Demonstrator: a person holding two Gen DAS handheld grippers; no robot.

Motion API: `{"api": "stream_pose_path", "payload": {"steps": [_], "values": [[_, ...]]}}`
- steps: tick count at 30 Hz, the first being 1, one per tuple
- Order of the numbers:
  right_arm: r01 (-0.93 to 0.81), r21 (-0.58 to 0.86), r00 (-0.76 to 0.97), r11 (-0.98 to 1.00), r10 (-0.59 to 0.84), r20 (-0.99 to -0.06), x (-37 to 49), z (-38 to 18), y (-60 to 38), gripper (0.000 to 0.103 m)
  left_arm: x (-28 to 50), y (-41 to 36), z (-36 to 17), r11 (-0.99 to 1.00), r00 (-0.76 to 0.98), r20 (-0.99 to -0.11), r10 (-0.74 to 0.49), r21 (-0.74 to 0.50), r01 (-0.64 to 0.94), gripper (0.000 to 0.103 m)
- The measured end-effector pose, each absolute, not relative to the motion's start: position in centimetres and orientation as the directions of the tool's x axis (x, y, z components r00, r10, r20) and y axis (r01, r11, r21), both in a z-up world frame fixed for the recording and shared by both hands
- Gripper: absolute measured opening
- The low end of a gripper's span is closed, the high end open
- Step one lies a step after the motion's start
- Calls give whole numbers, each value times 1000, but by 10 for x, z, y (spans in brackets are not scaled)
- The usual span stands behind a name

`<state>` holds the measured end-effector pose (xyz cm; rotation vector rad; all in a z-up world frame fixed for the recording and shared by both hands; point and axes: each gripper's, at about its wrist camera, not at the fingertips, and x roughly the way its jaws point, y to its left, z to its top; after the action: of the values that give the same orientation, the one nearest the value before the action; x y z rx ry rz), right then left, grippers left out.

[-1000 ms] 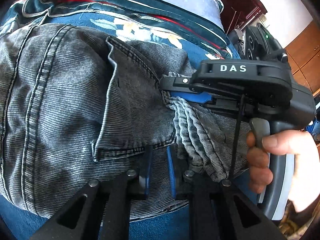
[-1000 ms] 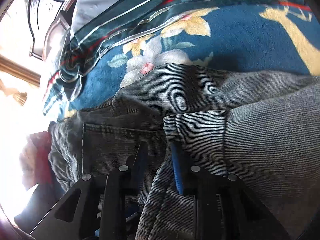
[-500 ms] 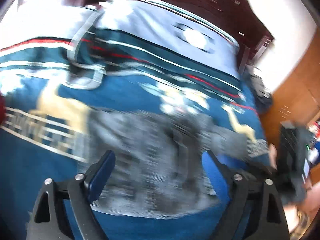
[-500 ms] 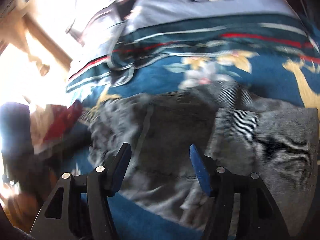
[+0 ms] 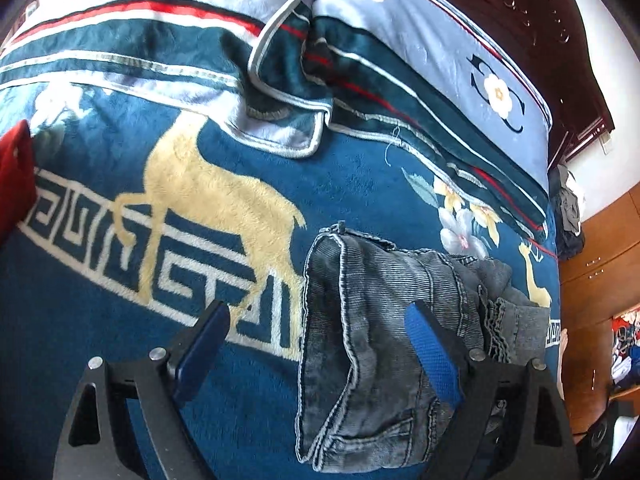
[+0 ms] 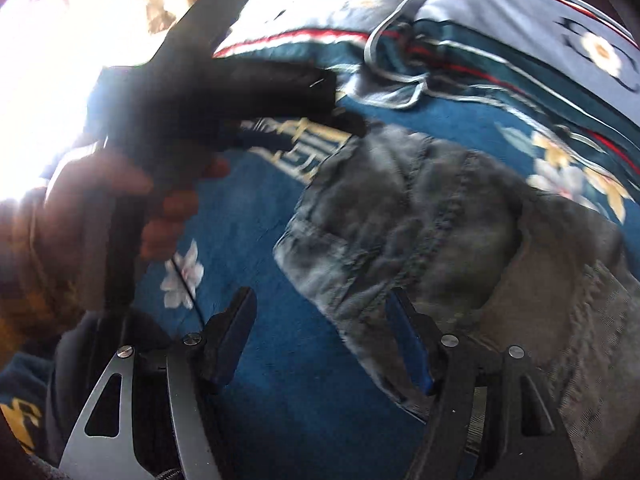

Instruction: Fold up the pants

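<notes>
The grey denim pants (image 5: 384, 344) lie folded in a compact bundle on the blue deer-patterned blanket (image 5: 120, 360). They also show, blurred, in the right wrist view (image 6: 460, 240). My left gripper (image 5: 316, 344) is open and empty, held above the bundle's left edge. My right gripper (image 6: 320, 332) is open and empty, above the bundle's near-left edge. The other hand-held gripper (image 6: 224, 92) shows at the upper left of the right wrist view, blurred.
Folded blankets and pillows (image 5: 360, 60) are stacked at the far side of the bed. A red cloth (image 5: 14, 176) lies at the left edge. A dark wooden headboard (image 5: 532, 20) and wooden cabinets (image 5: 600, 272) stand to the right.
Both grippers have opened, let go of the pants and pulled up and back. The pants now lie folded on the blanket.
</notes>
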<state>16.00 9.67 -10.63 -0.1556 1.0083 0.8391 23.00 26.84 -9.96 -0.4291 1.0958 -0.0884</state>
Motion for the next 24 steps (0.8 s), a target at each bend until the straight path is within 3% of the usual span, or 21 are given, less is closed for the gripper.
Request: {"api": "stream_pose_path", "payload": {"steps": [16,24], "values": [[-750,32,326,660,411,-851,157,-142,140,71,259,269,-142,942,350,-895,-276,-324,-85,89],[-767,-254,474,589,255,-843,137,-168,163,72,267,254,-146,970,325,-920,-220,-240,-24,88]]}}
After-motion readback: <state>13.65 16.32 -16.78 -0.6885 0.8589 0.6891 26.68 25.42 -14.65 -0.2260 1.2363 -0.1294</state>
